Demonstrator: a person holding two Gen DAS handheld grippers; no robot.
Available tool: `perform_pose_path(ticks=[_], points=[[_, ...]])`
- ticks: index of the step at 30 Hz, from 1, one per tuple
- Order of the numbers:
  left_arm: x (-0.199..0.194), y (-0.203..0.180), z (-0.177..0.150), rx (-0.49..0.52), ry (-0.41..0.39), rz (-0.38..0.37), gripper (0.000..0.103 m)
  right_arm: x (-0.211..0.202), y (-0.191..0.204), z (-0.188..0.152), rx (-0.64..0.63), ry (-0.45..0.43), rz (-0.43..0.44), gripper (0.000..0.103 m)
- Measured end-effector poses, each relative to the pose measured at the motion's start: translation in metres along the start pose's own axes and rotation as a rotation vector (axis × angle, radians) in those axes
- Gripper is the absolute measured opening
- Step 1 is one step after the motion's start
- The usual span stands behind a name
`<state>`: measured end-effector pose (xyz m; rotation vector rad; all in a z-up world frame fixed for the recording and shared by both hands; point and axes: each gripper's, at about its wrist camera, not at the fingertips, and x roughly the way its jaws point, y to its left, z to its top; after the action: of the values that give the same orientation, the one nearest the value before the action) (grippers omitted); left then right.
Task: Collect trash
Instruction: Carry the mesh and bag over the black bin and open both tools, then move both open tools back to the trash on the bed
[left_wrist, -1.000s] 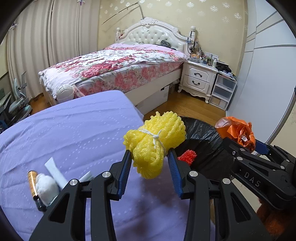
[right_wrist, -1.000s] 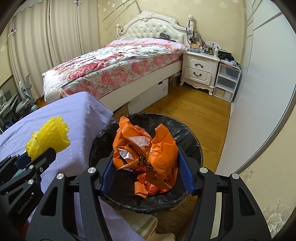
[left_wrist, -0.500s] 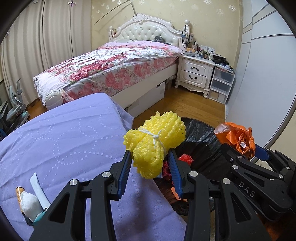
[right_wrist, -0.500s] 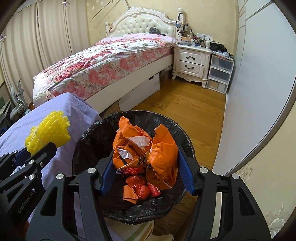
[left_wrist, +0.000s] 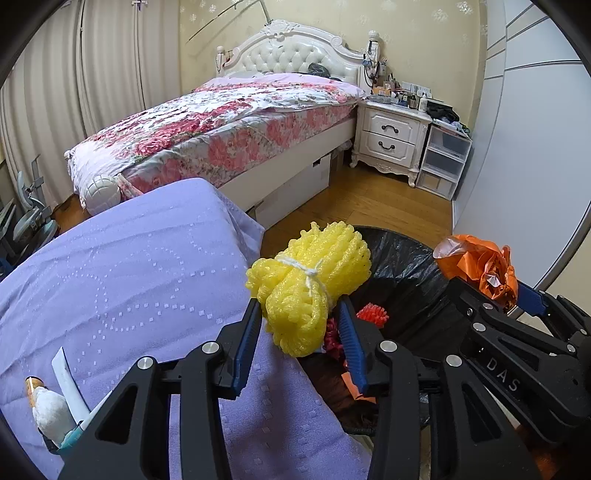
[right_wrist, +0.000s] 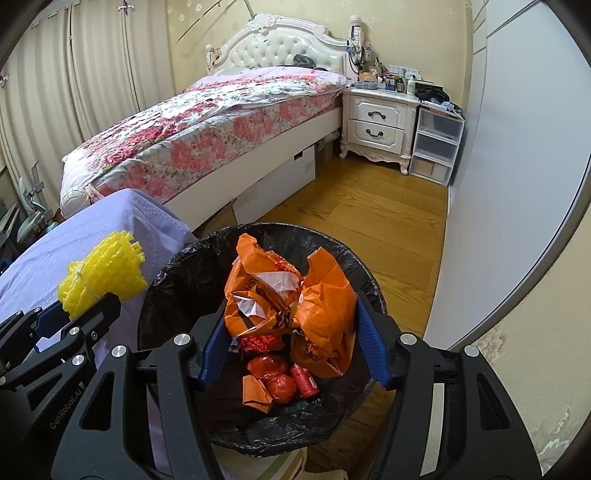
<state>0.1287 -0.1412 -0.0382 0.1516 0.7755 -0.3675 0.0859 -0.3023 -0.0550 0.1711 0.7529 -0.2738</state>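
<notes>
Trash collection looks about halfway done, judging by what's where. Left gripper (left_wrist: 301, 334) has its jaws partly closed on a yellow foam net bundle (left_wrist: 308, 291) tied with white string, hanging right at the near edge of the bin (left_wrist: 406, 266), more over the purple tabletop (left_wrist: 122, 280) edge than the opening. Right gripper (right_wrist: 291, 339) has its jaws wider, clamped on a crumpled orange plastic bag (right_wrist: 291, 295) held squarely over the black-lined bin. So both pieces look ready to drop; I'd say the right one can go now, the left needs to shift over a bit first.

Already in the bin: some red and orange scraps (right_wrist: 277, 380), which only the right wrist view shows properly, since it looks straight down into the liner.

Left wrist view gives you what's left: a small pile at the tabletop's near corner, including a white wad (left_wrist: 50, 413) and a white strip (left_wrist: 68, 380). Right view misses those completely.
</notes>
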Motion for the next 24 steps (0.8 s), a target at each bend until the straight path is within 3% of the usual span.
perform_pose_path(ticks=[3, 5, 8, 17, 24], points=[[0.001, 0.0, 0.0, 0.004, -0.001, 0.001, 0.05, 0.0, -0.001, 0.001, 0.002, 0.002, -0.003, 0.061], [0.001, 0.001, 0.0, 0.004, -0.006, -0.001, 0.056, 0.0, -0.001, 0.001, 0.004, -0.001, -0.003, 0.069], [0.0, 0.0, 0.0, 0.009, -0.008, 0.001, 0.062, -0.002, -0.001, 0.002, 0.007, -0.005, -0.005, 0.069], [-0.007, 0.006, 0.001, -0.013, -0.026, 0.016, 0.07, -0.008, -0.005, 0.002, 0.021, -0.016, -0.015, 0.07], [-0.018, 0.013, 0.002, -0.024, -0.039, 0.027, 0.07, -0.013, -0.005, 0.003, 0.02, -0.019, -0.013, 0.071]])
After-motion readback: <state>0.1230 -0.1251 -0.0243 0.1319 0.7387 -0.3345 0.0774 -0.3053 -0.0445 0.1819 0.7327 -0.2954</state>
